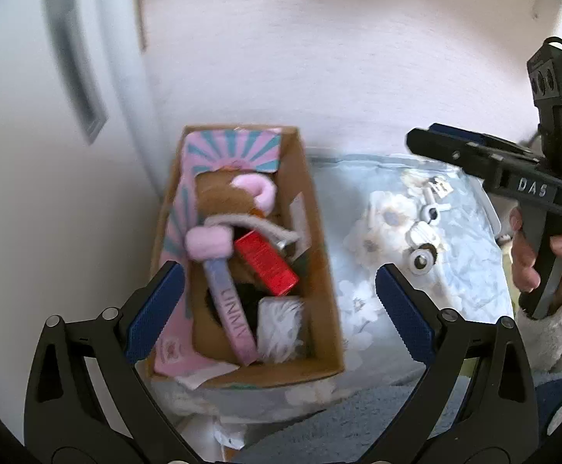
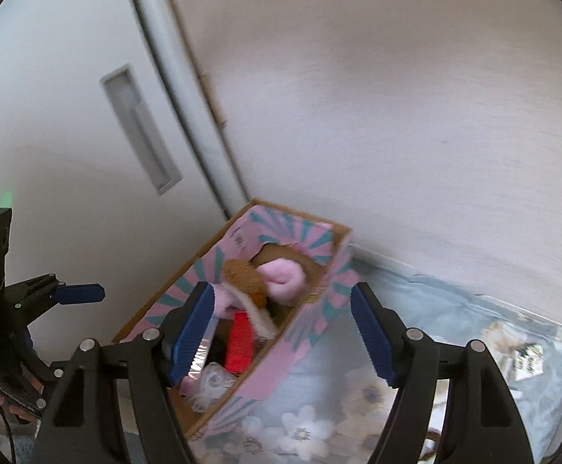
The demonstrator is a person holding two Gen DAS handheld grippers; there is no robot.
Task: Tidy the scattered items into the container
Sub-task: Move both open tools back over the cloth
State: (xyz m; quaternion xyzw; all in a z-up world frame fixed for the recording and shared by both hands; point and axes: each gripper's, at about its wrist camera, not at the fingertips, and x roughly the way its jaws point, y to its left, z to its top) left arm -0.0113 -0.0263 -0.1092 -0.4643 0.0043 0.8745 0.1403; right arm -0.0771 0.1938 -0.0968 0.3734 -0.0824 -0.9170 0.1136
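Observation:
An open cardboard box (image 1: 313, 208) with pink and teal lining sits on a pale blue floral cushion (image 1: 470, 263). Inside lie a red carton (image 1: 265, 265), a lilac band (image 1: 230, 309), pink fluffy pieces (image 1: 207, 241), a brown plush and a white fluffy item (image 1: 281, 326). A small white plastic thing with round wheels (image 1: 422, 247) lies on the cushion right of the box. My left gripper (image 1: 281, 309) hangs open over the box. My right gripper (image 2: 282, 332) is open above the box (image 2: 311, 332), nothing between its pads. It also shows from the side, the right gripper (image 1: 427, 137) over the cushion.
A white door with a recessed handle (image 2: 141, 131) stands left of the box, and a pale wall (image 1: 319, 58) rises behind it. A hand in a fluffy sleeve (image 1: 528, 266) holds the right tool. Grey-blue carpet (image 1: 339, 417) lies in front. The left gripper (image 2: 79, 294) shows at the left edge.

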